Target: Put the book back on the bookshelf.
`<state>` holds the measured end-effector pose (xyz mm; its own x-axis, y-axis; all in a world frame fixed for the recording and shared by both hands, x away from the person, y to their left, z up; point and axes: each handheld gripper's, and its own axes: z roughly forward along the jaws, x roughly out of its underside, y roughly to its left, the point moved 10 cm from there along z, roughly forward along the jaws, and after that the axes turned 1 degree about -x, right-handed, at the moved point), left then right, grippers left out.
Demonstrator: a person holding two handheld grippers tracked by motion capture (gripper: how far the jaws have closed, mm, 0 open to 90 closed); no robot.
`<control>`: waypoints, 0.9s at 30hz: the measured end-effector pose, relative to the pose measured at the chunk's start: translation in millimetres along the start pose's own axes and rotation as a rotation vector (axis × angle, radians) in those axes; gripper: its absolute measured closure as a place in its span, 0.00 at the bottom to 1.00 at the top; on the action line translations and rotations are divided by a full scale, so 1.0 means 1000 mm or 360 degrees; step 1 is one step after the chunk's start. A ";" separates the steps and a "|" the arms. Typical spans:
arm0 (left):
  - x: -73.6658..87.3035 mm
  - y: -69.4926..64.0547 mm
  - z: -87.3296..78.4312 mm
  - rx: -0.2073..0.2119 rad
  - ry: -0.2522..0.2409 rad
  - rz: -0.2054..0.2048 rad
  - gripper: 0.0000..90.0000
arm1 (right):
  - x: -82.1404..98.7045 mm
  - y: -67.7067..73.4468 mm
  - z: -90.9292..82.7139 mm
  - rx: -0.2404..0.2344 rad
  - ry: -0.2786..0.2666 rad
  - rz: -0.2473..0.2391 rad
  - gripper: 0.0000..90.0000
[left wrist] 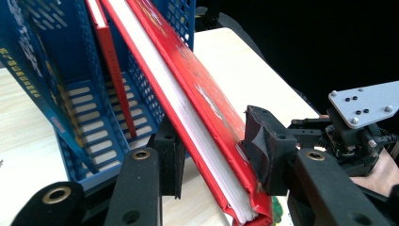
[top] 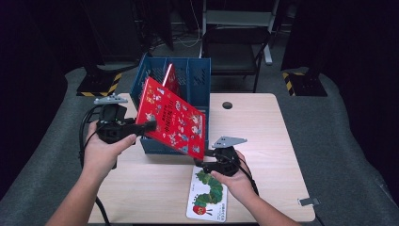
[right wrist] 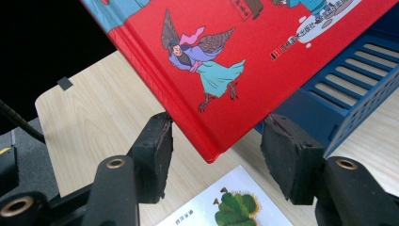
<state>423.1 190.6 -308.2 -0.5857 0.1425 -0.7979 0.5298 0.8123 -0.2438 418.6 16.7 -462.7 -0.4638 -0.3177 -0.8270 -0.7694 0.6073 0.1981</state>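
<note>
We hold the red book (top: 171, 117) tilted in the air above the blue file rack (top: 197, 80) at the far-left part of the tabletop (top: 263, 141). Our left tongs (top: 149, 126) are clamped on the book's left edge, pads pressing both covers. Our right tongs (top: 201, 160) stand parted around the book's lower corner, one pad just touching its edge, the other apart. A caterpillar book (top: 207, 195) lies flat at the tabletop's near edge

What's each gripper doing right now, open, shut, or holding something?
Left gripper: shut on the red book, jaws pressing both covers.
Right gripper: open; the red book's corner sits between its jaws, pads clear of it.
</note>
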 end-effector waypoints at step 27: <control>-0.012 0.023 -0.003 -0.0089 -0.0009 -0.0020 0.68 | -0.016 0.003 0.042 -0.0040 0.0033 -0.0011 0.50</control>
<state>440.5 209.7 -302.1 -0.5886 0.1290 -0.7981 0.4873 0.8443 -0.2229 441.8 53.8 -471.1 -0.4670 -0.3370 -0.8175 -0.7835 0.5864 0.2058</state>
